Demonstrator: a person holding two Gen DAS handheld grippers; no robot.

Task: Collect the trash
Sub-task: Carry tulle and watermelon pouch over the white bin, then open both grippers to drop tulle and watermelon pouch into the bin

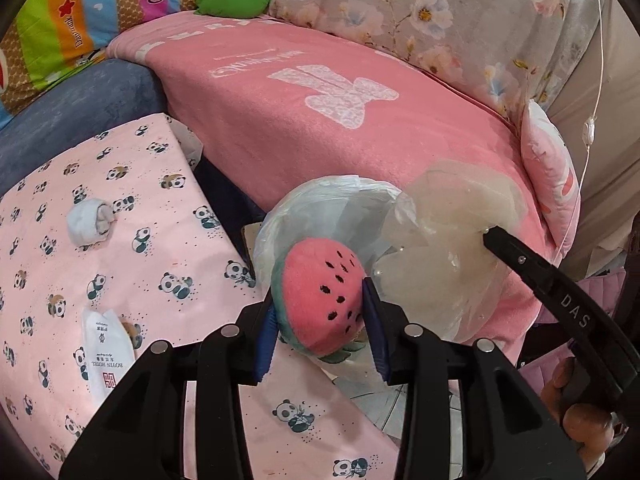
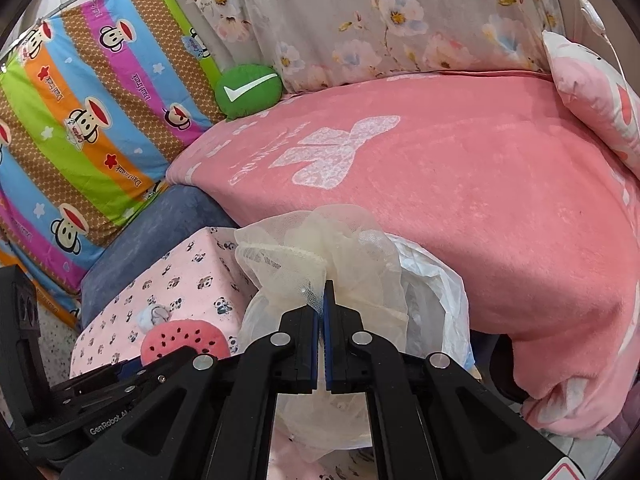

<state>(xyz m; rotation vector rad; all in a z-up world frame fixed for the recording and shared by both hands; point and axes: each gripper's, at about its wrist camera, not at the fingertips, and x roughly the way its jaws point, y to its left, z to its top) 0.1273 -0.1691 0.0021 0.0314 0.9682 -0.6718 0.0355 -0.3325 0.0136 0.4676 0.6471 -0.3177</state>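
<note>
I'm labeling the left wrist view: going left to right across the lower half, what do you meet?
Crumpled white wad → hotel-printed paper packet → watermelon plush in the left gripper → cream mesh pinched by the right gripper.

Bright, even indoor light; soft shadows, sharp focus, fisheye-bent dark corners

Pink watermelon plush (image 1: 320,300) — black seeds, panda-print pink cloth (image 1: 120,240)

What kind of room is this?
Probably a home living room or bedroom: a sofa-like seat under a pink blanket, a green cushion, floral fabric behind.
</note>
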